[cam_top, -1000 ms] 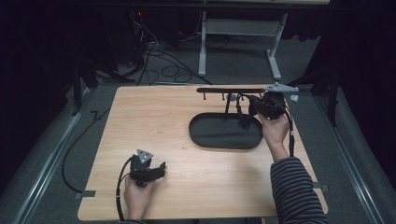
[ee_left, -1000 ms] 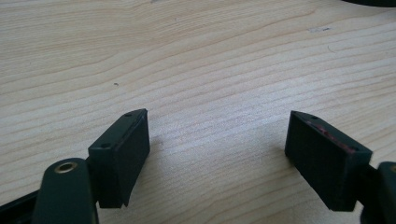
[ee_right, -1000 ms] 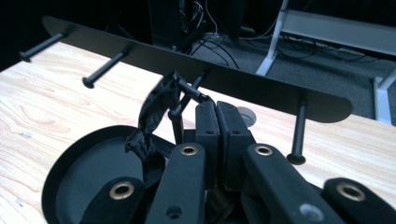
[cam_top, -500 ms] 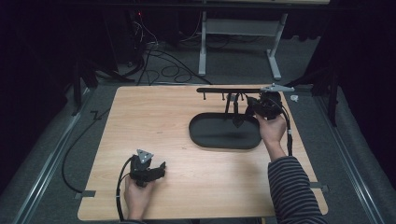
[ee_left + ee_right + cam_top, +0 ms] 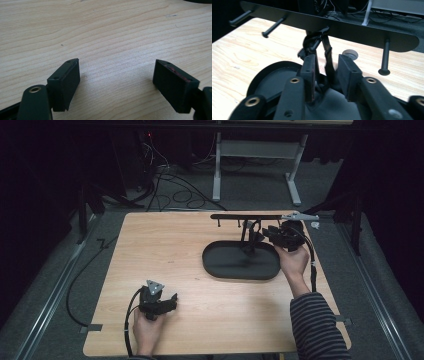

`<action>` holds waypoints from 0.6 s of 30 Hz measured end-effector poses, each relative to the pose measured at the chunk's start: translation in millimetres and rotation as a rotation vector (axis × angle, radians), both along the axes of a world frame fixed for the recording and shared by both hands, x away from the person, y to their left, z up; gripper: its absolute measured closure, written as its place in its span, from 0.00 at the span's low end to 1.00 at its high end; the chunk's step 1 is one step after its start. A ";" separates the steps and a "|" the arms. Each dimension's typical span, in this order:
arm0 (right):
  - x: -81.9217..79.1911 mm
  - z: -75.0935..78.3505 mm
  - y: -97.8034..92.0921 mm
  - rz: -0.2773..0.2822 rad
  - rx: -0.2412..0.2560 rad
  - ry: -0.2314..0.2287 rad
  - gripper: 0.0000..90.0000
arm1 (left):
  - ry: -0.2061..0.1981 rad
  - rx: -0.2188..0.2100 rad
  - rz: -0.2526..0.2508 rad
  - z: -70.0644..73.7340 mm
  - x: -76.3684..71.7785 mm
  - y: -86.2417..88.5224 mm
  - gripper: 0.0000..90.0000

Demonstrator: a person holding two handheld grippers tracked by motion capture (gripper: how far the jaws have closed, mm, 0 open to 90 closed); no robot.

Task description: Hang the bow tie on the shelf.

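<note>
At the table's back edge a black rack bar (image 5: 235, 216) (image 5: 362, 32) carries several pegs. From one peg (image 5: 315, 45) hangs a black strap (image 5: 329, 53) (image 5: 248, 237), looped over it and running down over the black oval tray (image 5: 220, 265) (image 5: 269, 80). My right gripper (image 5: 267, 234) (image 5: 327, 58) sits just right of the strap above the tray's far right end, its jaws narrowed around the strap. My left gripper (image 5: 170, 301) (image 5: 116, 75) rests low at the front left of the wooden table with its jaws wide apart and nothing between them.
A grey clamp (image 5: 302, 215) holds the rack's right end, with a small white round piece (image 5: 349, 53) on the table below it. Bare wood (image 5: 112, 30) lies in front of the left gripper. Cables and a stand's legs (image 5: 220, 170) are on the floor beyond the table.
My right gripper has moved slightly back and up toward the rack with the strap. The left gripper has stayed where it was.
</note>
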State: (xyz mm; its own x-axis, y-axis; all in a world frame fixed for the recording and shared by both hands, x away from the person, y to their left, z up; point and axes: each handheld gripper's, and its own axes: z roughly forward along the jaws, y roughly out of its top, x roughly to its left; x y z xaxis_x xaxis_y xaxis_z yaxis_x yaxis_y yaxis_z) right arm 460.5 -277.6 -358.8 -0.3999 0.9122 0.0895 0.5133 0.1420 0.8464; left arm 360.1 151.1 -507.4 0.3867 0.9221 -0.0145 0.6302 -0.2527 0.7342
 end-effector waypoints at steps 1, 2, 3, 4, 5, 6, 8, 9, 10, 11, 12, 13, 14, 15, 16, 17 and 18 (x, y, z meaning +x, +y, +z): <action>-1.8 0.5 -0.8 0.005 0.004 -0.002 0.74 | 0.000 0.000 0.000 0.0 0.0 -0.1 0.25; -4.0 0.9 -1.8 0.007 0.008 -0.001 0.72 | 0.000 0.000 0.000 0.0 -0.1 -0.1 0.25; -5.9 1.1 -3.0 0.011 0.015 -0.003 0.71 | -0.002 -0.002 0.002 -0.1 -0.1 -0.3 0.25; -7.8 1.2 -4.6 0.015 0.021 -0.002 0.69 | -0.002 -0.002 0.002 -0.1 -0.1 -0.3 0.25; -9.8 1.2 -6.2 0.016 0.029 0.000 0.69 | -0.002 -0.002 0.002 -0.1 -0.1 -0.3 0.25; -11.7 1.0 -8.1 0.017 0.034 0.001 0.68 | -0.001 0.000 0.001 -0.1 -0.1 -0.2 0.25; -14.9 0.4 -12.3 0.020 0.043 0.007 0.67 | -0.002 0.000 0.001 -0.1 -0.1 -0.3 0.25; -16.3 0.4 -14.4 0.019 0.049 0.015 0.66 | -0.001 0.000 0.001 -0.1 -0.1 -0.3 0.25; -18.2 0.3 -16.7 0.020 0.056 0.013 0.66 | -0.002 0.000 0.001 -0.1 -0.1 -0.3 0.25; -20.1 0.4 -18.9 0.021 0.063 0.011 0.66 | -0.002 -0.001 0.001 -0.1 -0.1 -0.4 0.25; -22.0 0.7 -21.0 0.020 0.066 0.009 0.66 | -0.002 0.000 0.002 -0.1 -0.1 -0.4 0.25; -23.9 0.9 -22.8 0.018 0.072 0.009 0.66 | -0.002 0.000 0.002 -0.1 -0.1 -0.4 0.25; -25.5 1.0 -24.8 0.020 0.073 0.005 0.65 | -0.002 0.000 0.002 -0.1 -0.1 -0.4 0.25; -27.3 1.1 -26.4 0.018 0.075 0.005 0.65 | -0.001 0.000 0.002 -0.1 -0.1 -0.4 0.25; -29.0 1.0 -28.1 0.019 0.076 0.002 0.65 | -0.001 0.000 0.002 -0.1 -0.1 -0.4 0.25; -30.5 0.7 -29.4 0.018 0.079 0.002 0.65 | -0.001 0.000 0.002 -0.1 -0.2 -0.5 0.25; -31.6 0.0 -30.7 0.019 0.075 0.001 0.65 | -0.001 0.000 0.003 -0.1 -0.2 -0.5 0.25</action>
State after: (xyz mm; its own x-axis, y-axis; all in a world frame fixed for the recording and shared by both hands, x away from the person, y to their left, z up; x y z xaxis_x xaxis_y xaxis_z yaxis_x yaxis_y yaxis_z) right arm 428.9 -308.3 -358.7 -0.4165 0.8953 0.1580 0.5123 0.0876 0.8543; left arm 359.9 150.5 -507.5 0.3843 0.9231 -0.0144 0.6298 -0.2508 0.7352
